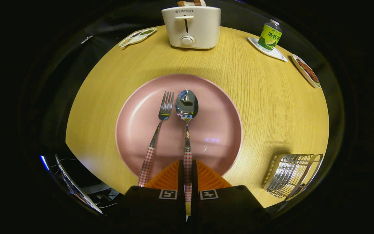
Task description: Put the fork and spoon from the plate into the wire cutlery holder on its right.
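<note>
Spoon [187, 107] and one fork [161, 130] lie on one pink plate [219, 107]; tongs [187, 169] clamp the spoon's handle, one wire holder [291, 175] to their right.

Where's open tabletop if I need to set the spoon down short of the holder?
Jaws closed on the spoon handle. Bare wood lies between the pink plate and the wire holder, and between plate and toaster. The far right is crowded: green can and food dish.
</note>
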Motion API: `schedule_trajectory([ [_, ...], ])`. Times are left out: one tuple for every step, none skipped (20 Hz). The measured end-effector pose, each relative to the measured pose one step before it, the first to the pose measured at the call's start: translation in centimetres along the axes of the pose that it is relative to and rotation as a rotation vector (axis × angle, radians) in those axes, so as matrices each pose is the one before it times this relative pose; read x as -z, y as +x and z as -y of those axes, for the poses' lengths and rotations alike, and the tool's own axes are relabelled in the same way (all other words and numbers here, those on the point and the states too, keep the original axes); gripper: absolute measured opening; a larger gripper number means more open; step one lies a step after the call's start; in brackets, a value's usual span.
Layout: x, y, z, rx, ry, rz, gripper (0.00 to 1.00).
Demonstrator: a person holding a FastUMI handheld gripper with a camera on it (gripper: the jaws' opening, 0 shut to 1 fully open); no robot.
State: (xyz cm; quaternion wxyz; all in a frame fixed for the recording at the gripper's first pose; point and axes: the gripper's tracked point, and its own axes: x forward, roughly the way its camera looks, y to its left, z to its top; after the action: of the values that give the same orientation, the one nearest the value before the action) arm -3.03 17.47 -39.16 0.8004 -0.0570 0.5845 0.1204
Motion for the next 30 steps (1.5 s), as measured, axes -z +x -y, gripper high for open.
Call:
schedule_trajectory([
  [-0.104, -0.696, 0.01, -0.009, -0.00101, 0.00913, 0.11],
  [-0.048, -0.845, 0.06, -0.00832, -0.00349, 0.01034, 0.11],
  [0.073, -1.05, -0.088, -0.01608, -0.0063, 0.00644, 0.11],
  [0.117, -1.165, -0.029, -0.01563, -0.00625, 0.00726, 0.11],
  [0.155, -1.32, 0.159, -0.01327, -0.0078, 0.00622, 0.11],
  [0.21, -1.377, 0.268, -0.01144, -0.00939, 0.00445, 0.11],
  [0.241, -1.378, 0.527, -0.00556, -0.01278, -0.0009, 0.11],
  [0.41, -1.402, 0.771, -0.00175, -0.01252, -0.00237, 0.11],
  [0.331, -1.55, 0.843, -0.00177, -0.01078, -0.00539, 0.11],
  [0.443, -1.485, 1.049, 0.00233, -0.00854, -0.0093, 0.11],
  [0.328, -1.388, 1.182, 0.00505, -0.00596, -0.01421, 0.11],
  [0.434, -1.369, 1.259, 0.00459, -0.00493, -0.01581, 0.11],
  [0.524, -1.388, 1.283, 0.00566, 0.00043, -0.02046, 0.11],
  [0.564, -1.359, 1.2, 0.00361, 0.0045, -0.01694, 0.11],
  [0.709, -1.191, 1.087, 0.00335, -0.00037, -0.02175, 0.11],
  [1.08, -0.912, 0.97, 0.00389, -0.00983, -0.03125, 0.11],
  [1.016, -0.689, 1.188, 0.01171, -0.01667, -0.03517, 0.11],
  [0.899, -0.408, 1.059, 0.01169, -0.02151, -0.03657, 0.11],
  [0.99, -0.185, 0.958, 0.00476, -0.01731, -0.04313, 0.11],
  [1.056, 0.117, 0.652, -0.00607, -0.00621, -0.04941, 0.1],
  [0.83, 0.165, 0.65, -0.00811, 0.0059, -0.04797, 0.11],
  [0.486, 0.325, 0.704, -0.00647, 0.00783, -0.04182, 0.1],
  [0.592, 0.434, 0.651, -0.00207, 0.00506, -0.04138, 0.1],
  [-0.072, 0.564, 0.602, -0.00318, 0.00285, -0.03309, 0.1],
  [-0.123, 0.41, 0.435, -0.00482, -0.00044, -0.0356, 0.1],
  [-0.14, 0.349, 0.221, -0.01062, 0.00109, -0.03349, 0.1],
  [-0.142, 0.406, 0.026, -0.01218, 0.00316, -0.03287, 0.11],
  [-0.259, 0.248, -0.006, -0.00783, 0.00273, -0.02725, 0.1],
  [-0.38, 0.188, 0.01, -0.00838, -0.0053, -0.02688, 0.1],
  [-0.393, 0.192, 0.05, -0.00644, -0.00927, -0.02235, 0.1],
])
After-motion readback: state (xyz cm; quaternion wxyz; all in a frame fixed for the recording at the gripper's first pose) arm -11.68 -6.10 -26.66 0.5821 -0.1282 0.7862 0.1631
